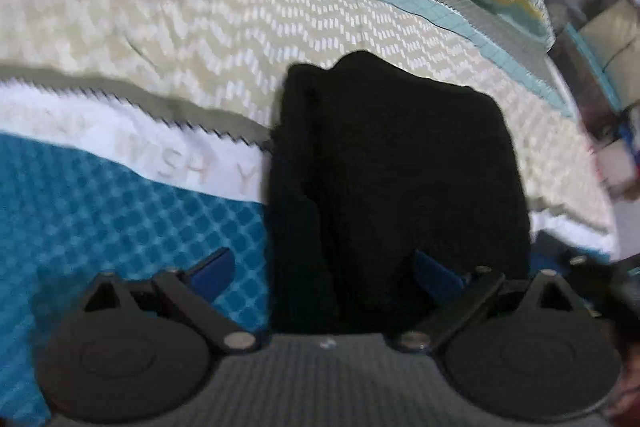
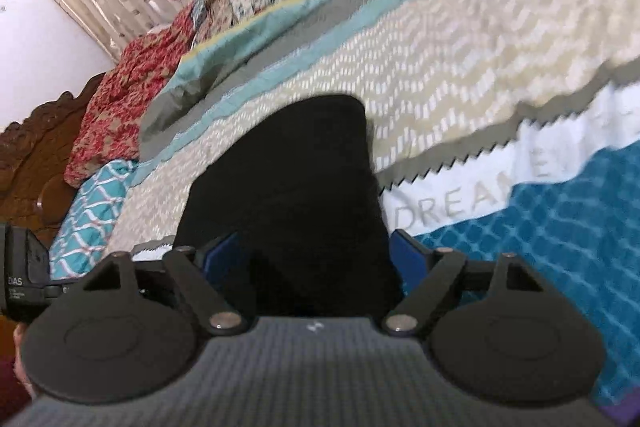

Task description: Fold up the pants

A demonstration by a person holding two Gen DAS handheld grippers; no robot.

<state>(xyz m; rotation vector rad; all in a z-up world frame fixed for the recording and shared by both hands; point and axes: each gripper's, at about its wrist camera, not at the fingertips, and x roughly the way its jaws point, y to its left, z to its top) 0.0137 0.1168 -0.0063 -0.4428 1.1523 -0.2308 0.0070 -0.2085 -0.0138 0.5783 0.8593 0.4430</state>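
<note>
Both claws spread wide, left claw (image 1: pixel 324 275) and right claw (image 2: pixel 316 255) poised over the near end of the black pants (image 1: pixel 396 167) lying folded on the bed (image 1: pixel 160 27): pinch both near corners evenly before lifting.

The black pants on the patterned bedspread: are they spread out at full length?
No, the black pants lie as a compact folded bundle on the patterned bedspread.
</note>
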